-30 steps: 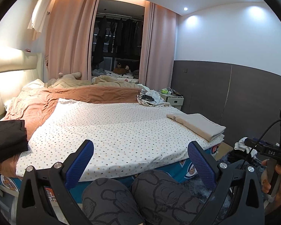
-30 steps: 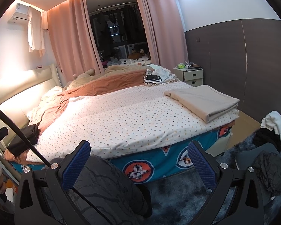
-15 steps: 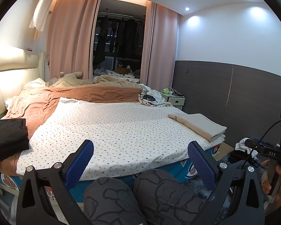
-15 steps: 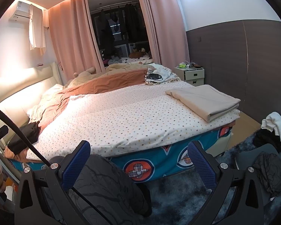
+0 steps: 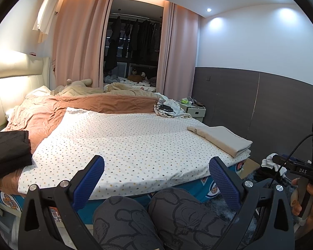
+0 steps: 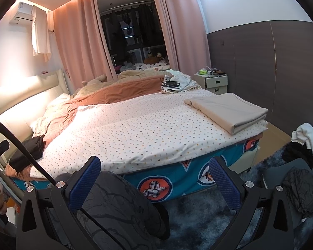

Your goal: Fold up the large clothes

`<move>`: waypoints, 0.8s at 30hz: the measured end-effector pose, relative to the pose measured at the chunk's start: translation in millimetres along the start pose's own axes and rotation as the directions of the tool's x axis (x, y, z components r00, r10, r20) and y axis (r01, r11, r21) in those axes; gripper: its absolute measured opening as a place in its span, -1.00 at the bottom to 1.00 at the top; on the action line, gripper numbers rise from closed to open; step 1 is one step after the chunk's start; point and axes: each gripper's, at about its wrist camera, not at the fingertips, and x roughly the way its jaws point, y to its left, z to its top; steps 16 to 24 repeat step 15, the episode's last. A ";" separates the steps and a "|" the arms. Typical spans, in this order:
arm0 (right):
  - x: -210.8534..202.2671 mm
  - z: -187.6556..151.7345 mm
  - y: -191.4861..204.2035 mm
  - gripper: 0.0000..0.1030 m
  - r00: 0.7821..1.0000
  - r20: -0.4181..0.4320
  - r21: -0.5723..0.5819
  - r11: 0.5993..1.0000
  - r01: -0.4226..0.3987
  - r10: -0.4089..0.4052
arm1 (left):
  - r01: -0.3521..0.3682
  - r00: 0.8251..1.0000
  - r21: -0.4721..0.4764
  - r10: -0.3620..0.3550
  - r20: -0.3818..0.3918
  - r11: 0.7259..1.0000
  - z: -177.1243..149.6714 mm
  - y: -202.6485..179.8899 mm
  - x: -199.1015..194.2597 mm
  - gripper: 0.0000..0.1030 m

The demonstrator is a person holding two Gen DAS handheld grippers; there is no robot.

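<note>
Both grippers, left gripper [image 5: 156, 179] and right gripper [image 6: 154, 178], hanging wide, empty; folded beige cloth [image 6: 229, 109] lying ahead-right on bed [image 6: 135, 129], nearer right gripper.

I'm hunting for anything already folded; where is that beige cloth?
The beige cloth lies folded on the bed's near right corner, right of centre in both views, just in front of the small nightstand.

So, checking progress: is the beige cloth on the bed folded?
Folded: the beige cloth lies as a neat layered rectangle at the bed's corner.
</note>
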 end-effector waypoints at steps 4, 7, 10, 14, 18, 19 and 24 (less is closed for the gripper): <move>-0.3 0.1 0.4 1.00 1.000 -0.002 -0.002 1.000 0.000 0.000 | 0.000 1.000 0.001 0.000 0.001 1.000 -1.2 0.1 -0.6 0.99; 0.4 0.3 0.2 1.00 1.000 -0.004 0.000 1.000 -0.004 0.004 | 0.000 1.000 0.002 0.000 0.001 1.000 -2.9 -0.7 -0.8 0.99; -1.3 -0.6 0.9 1.00 1.000 -0.004 0.002 1.000 -0.002 0.002 | 0.004 1.000 0.002 -0.004 0.000 1.000 -3.2 -1.2 -1.1 0.99; -2.8 -0.7 1.4 1.00 1.000 -0.001 0.004 1.000 -0.003 0.003 | 0.001 1.000 0.015 -0.001 0.010 1.000 -3.1 -5.2 -5.3 0.99; -3.5 -0.4 1.2 1.00 1.000 0.000 0.004 1.000 -0.003 0.003 | 0.003 1.000 0.016 -0.003 0.013 1.000 -2.8 -6.0 -6.5 0.99; -3.5 -0.4 1.2 1.00 1.000 0.000 0.004 1.000 -0.003 0.003 | 0.003 1.000 0.016 -0.003 0.013 1.000 -2.8 -6.0 -6.5 0.99; -3.5 -0.4 1.2 1.00 1.000 0.000 0.004 1.000 -0.003 0.003 | 0.003 1.000 0.016 -0.003 0.013 1.000 -2.8 -6.0 -6.5 0.99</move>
